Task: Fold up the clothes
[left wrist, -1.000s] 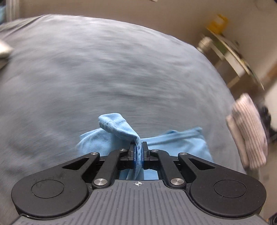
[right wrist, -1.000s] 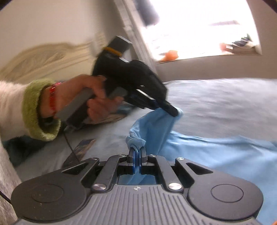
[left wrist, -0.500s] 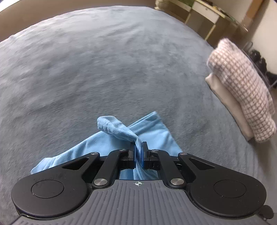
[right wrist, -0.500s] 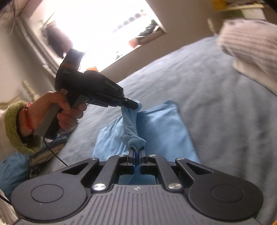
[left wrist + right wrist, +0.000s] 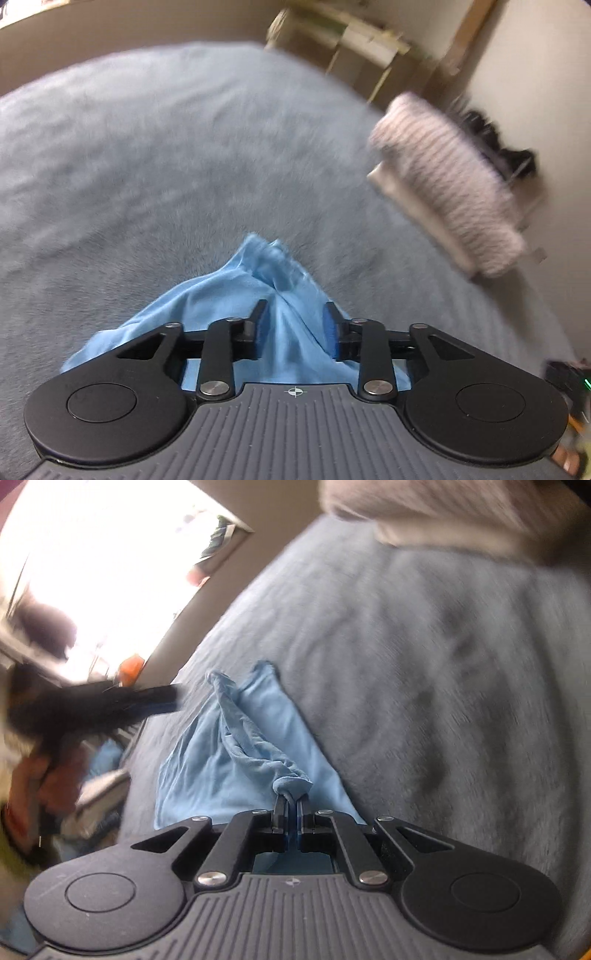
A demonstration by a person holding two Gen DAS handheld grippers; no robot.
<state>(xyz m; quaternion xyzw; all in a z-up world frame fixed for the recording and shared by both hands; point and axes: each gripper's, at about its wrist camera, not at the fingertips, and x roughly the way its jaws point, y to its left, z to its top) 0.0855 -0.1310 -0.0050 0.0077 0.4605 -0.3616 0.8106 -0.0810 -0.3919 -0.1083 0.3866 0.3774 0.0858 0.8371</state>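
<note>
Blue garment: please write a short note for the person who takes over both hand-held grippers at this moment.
Left hand-held gripper: open, jaws have just been opening; the blue garment lies between the pads, not pinched.
Right hand-held gripper: shut on a bunched corner of the garment.
Garment lies on the grey bed, partly doubled over. Folded stack sits at the bed's edge.
Left: release the right corner, smooth it, finish the fold.

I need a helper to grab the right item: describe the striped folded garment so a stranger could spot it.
Start from the grey bedspread and go to its far right edge. There a folded stack sits, and the striped folded garment is its top layer, resting on a plain cream piece. Unlike the blue garment, it is pale with stripes.
</note>
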